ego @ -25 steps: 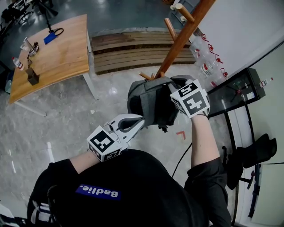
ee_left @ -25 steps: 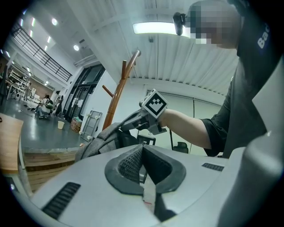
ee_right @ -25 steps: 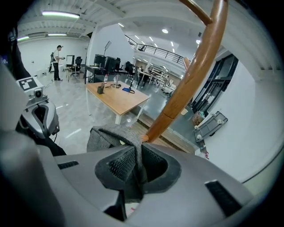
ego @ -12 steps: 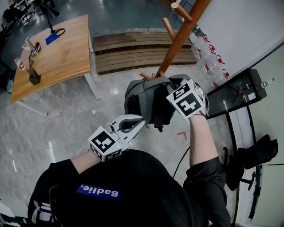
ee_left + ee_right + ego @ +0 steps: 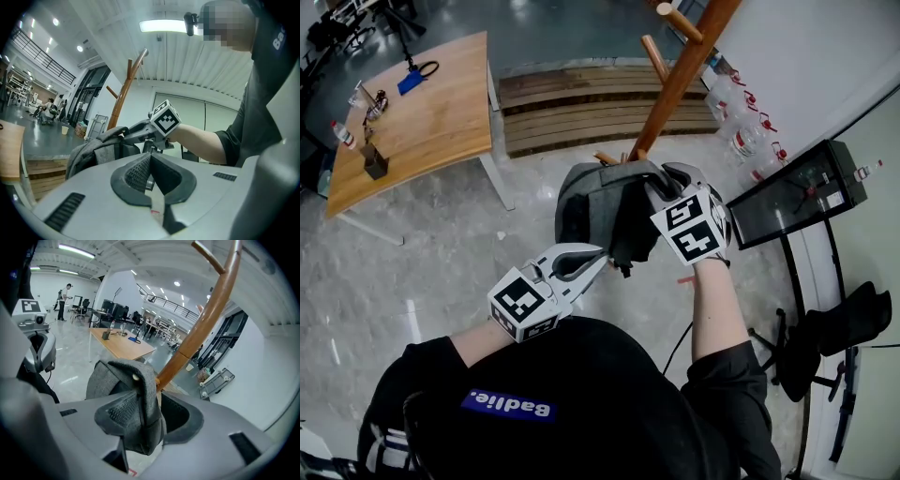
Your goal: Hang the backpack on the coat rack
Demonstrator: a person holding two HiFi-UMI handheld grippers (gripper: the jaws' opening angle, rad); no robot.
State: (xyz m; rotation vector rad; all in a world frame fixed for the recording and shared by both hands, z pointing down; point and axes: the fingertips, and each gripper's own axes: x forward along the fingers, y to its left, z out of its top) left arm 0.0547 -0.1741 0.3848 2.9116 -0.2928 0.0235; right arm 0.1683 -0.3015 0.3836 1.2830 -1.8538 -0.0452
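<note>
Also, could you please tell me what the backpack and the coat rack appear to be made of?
The backpack looks like grey woven fabric, matte and heathered, folding softly. The coat rack appears to be wood, reddish-brown with a smooth, possibly varnished finish; rounded pegs branch from its pole.

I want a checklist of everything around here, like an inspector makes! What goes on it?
Surface: grey polished floor.
Job's things: grey backpack up against the wooden coat rack, by a low peg; hooked or not, cannot tell.
Clutter: small items on the wooden table; bottles by the wall.
Grippers: left hand-held gripper shut, empty; right hand-held gripper open, its jaws have just been opening, backpack fabric between them.
Cables: black cable on the floor.
Surroundings: slatted wooden platform, black cabinet.
</note>
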